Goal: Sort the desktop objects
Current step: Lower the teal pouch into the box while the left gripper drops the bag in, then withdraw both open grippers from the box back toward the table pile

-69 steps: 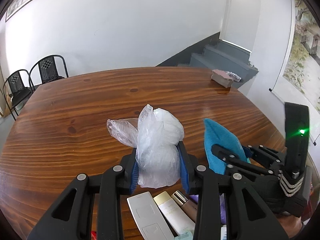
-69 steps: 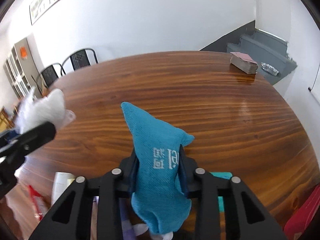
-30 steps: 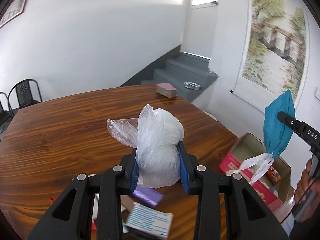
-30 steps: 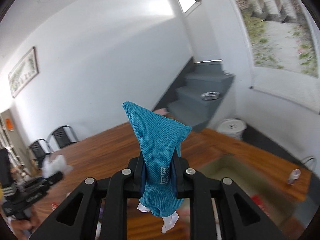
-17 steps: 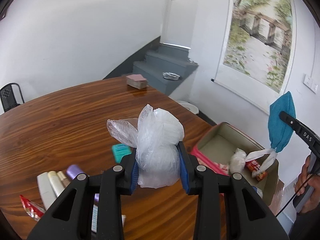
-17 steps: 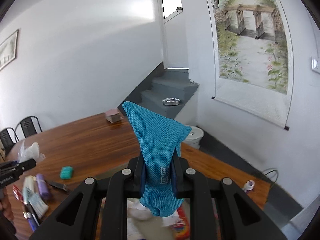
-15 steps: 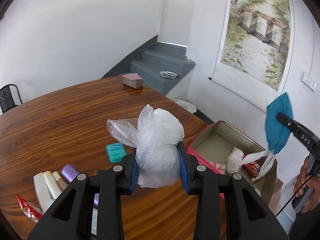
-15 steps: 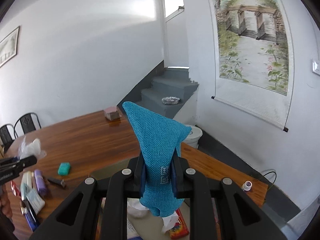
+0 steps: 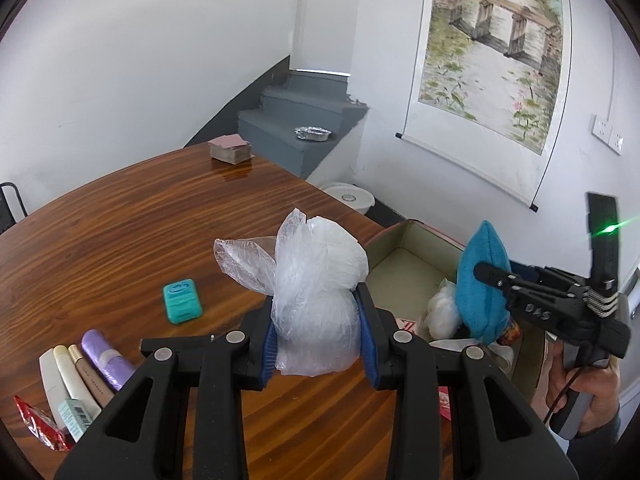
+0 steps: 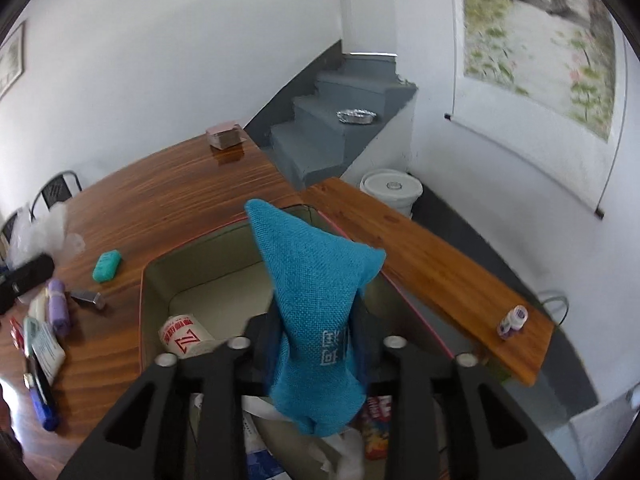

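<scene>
A: Holding what, at frame centre?
B: Left claw point(image 9: 320, 336) clamped on a clear plastic bag point(image 9: 316, 300) above the bench point(image 9: 120, 232); right claw point(image 10: 314, 356) clamped on a blue fabric pouch point(image 10: 316, 300).
A: Pouch position?
B: Over the open box point(image 10: 152, 280), lower centre; in the left view, pouch point(image 9: 482, 284) at right.

- Box point(image 10: 152, 280) open on top; far half of floor bare, near half taken by white roll point(image 10: 184, 336) and packets.
- Right gripper point(image 10: 312, 344) with blue pouch point(image 10: 316, 320) fills the near box mouth.
- Table point(image 9: 120, 220) bare beyond teal case point(image 9: 182, 301); tubes point(image 9: 76, 372) crowd the left edge.
</scene>
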Action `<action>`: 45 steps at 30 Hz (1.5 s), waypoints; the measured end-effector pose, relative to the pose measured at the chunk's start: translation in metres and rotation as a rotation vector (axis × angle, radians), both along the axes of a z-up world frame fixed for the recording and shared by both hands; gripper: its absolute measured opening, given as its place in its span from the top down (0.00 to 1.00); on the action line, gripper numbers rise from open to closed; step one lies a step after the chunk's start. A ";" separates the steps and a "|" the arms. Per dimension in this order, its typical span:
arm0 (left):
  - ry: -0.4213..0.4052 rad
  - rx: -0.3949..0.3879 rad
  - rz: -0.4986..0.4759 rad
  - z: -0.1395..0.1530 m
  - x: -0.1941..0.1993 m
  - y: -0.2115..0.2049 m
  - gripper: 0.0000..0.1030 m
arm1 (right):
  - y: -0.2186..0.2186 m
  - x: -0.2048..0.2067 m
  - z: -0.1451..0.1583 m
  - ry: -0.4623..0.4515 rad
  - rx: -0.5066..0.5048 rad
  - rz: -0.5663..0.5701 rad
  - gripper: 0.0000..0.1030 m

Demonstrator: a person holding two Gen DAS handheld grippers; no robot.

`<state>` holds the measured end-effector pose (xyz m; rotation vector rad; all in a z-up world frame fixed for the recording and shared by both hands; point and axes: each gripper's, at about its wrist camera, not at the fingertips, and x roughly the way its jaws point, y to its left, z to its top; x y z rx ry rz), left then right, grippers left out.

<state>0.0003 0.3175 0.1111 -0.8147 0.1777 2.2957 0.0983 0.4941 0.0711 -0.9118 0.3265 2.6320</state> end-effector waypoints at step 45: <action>-0.072 -0.050 -0.032 -0.014 -0.005 0.034 0.43 | 0.033 -0.025 -0.011 -0.211 0.050 0.020 0.22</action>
